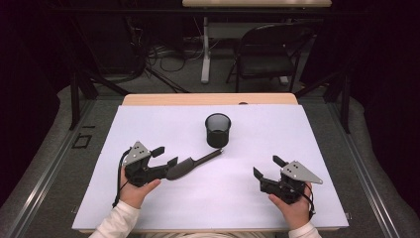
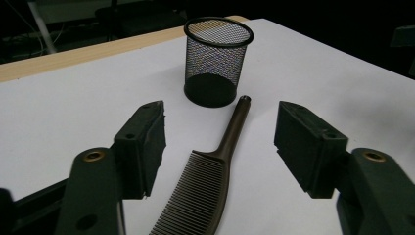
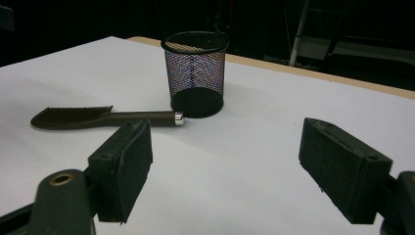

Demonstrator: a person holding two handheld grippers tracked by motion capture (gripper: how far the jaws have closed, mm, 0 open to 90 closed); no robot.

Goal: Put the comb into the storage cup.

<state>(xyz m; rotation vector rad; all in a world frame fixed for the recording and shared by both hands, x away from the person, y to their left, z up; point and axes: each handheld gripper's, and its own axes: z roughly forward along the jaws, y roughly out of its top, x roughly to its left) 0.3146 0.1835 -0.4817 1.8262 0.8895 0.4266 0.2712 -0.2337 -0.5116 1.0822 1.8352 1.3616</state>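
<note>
My left gripper point(image 2: 220, 147) straddles the comb point(image 2: 205, 188), jaws apart; a skewed pinch could skid it into the cup point(image 2: 218, 61).

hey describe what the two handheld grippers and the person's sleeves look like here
Both the left gripper and the right gripper are black, each with two blocky jaws, brass-coloured pivot rings and a grey three-cornered plate on top. A black cable trails from the left one. The sleeves are white.

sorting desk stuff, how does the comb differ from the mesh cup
The comb lies flat on the table; the mesh cup stands upright. The comb is long, thin and solid with fine teeth; the mesh cup is round, open-topped and see-through. Both are dark, and the comb's handle tip points toward the cup's base.
</note>
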